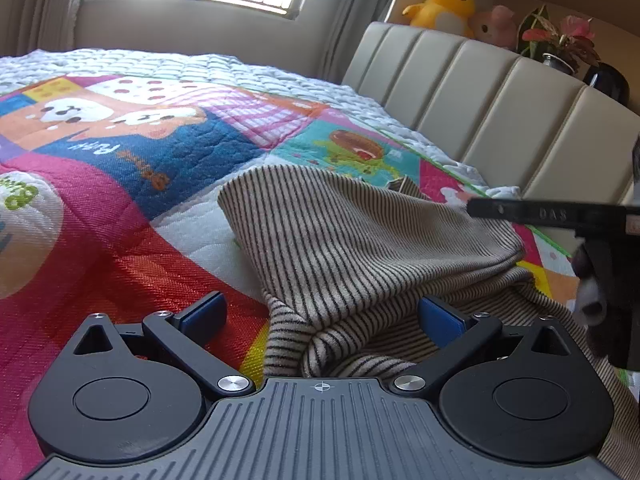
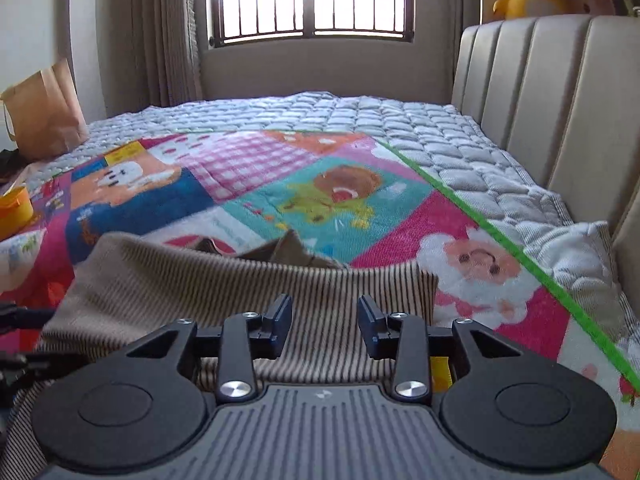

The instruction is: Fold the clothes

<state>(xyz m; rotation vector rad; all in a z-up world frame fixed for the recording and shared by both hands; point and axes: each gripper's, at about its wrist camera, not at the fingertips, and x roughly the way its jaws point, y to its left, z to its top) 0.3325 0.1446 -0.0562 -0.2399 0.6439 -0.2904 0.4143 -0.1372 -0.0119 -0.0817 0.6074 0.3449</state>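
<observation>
Striped beige garment lies bunched and partly folded on the colourful cartoon blanket that covers the bed, near the padded headboard. Left gripper has its fingers spread wide over the cloth's rumpled edge and grips nothing. Right gripper is also parted, less wide, above the garment, with nothing between its pads.

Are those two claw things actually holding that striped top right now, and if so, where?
No. Both the left gripper and the right gripper are open above the striped garment, with nothing pinched between their fingers.
</observation>
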